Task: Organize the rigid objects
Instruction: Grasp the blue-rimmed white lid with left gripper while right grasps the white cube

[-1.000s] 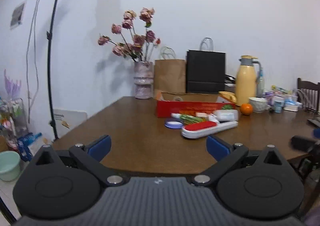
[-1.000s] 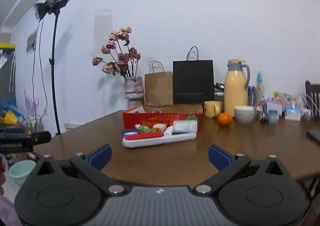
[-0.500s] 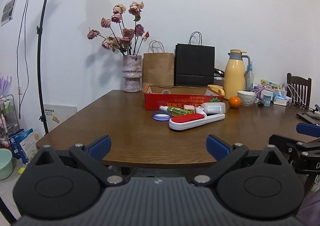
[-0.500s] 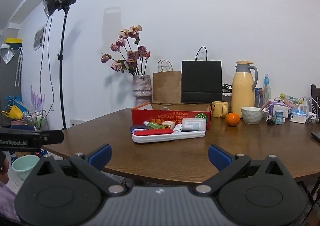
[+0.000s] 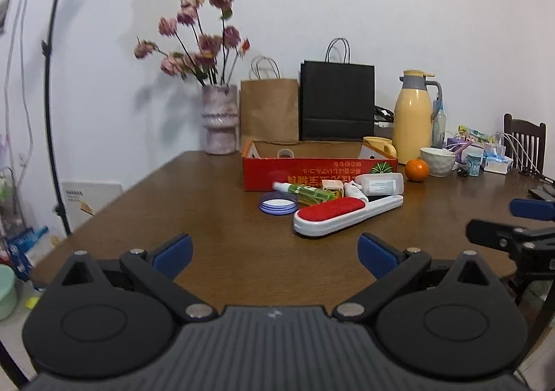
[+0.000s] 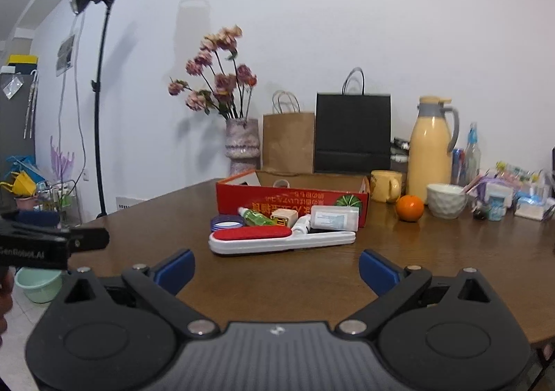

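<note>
On the brown table lies a white lint brush with a red pad (image 5: 343, 216) (image 6: 277, 240). Behind it sit a green bottle (image 5: 307, 192) (image 6: 256, 217), a blue ring lid (image 5: 277, 206) (image 6: 225, 223), a small cream box (image 5: 331, 185) (image 6: 285, 216) and a white case (image 5: 380, 183) (image 6: 334, 217). A red open cardboard box (image 5: 312, 171) (image 6: 295, 198) stands behind them. My left gripper (image 5: 274, 252) is open and empty, short of the brush. My right gripper (image 6: 276, 268) is wide with nothing between its fingers, and its jaws are closing slightly.
A vase of flowers (image 5: 220, 124), a brown paper bag (image 5: 269, 110), a black bag (image 5: 336, 101), a yellow thermos (image 5: 412, 120), a mug (image 6: 385, 184), an orange (image 5: 416, 170) and a white bowl (image 5: 437, 160) stand at the back. A lamp stand (image 6: 99, 96) is on the left.
Both grippers have moved closer to the table; the brush and the box look larger. Each gripper's arm now shows at the edge of the other's view.
</note>
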Tool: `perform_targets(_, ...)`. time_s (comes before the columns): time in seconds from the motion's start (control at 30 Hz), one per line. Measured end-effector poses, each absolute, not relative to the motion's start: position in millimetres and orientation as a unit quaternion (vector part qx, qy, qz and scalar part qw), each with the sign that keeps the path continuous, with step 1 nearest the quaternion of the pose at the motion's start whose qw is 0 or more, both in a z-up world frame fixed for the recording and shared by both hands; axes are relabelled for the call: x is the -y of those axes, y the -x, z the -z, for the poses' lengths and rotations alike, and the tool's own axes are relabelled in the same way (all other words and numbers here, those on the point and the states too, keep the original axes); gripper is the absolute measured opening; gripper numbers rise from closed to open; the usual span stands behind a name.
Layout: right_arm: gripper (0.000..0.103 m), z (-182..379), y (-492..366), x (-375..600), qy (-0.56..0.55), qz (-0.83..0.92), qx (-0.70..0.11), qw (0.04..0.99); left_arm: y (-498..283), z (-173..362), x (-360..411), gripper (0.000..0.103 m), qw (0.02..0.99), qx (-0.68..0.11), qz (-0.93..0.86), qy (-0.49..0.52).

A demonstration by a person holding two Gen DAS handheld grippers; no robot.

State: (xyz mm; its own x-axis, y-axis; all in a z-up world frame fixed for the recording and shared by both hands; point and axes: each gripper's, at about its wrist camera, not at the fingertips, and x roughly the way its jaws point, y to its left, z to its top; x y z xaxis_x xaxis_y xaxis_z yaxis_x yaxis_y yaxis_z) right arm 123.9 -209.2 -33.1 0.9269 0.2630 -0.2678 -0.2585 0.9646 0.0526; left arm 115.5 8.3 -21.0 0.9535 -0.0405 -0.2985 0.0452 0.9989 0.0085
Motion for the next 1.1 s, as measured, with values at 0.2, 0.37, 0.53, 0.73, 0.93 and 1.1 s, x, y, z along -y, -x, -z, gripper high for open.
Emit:
perform_targets(0.2,0.087,25,-202,203,-0.003,-0.146,-0.174,0.974,-182,18,-4,0.103,0.985,-0.171,0.021,-0.028)
perform_targets(0.37,0.080,19,-263,188,0.025,-0.166,-0.205,0.964,-249,17,-6,0.103,0.975,-0.218,0.034,-0.022)
perform_targets(0.53,0.064,19,-321,172,0.040,-0.183,-0.240,0.953,-315,25,-10,0.099,0.959,-0.275,0.055,-0.034)
perform_targets(0.73,0.061,23,-385,157,0.046,-0.195,-0.271,0.941,-372,31,-15,0.090,0.953,-0.294,0.069,-0.031)
perform_targets(0.93,0.059,38,-433,145,0.021,-0.194,-0.297,0.935,-412,47,-16,0.079,0.947,-0.314,0.063,-0.021)
perform_targets(1.1,0.052,56,-459,133,0.024,-0.162,-0.313,0.936,-427,59,-18,0.078,0.941,-0.329,0.082,-0.014)
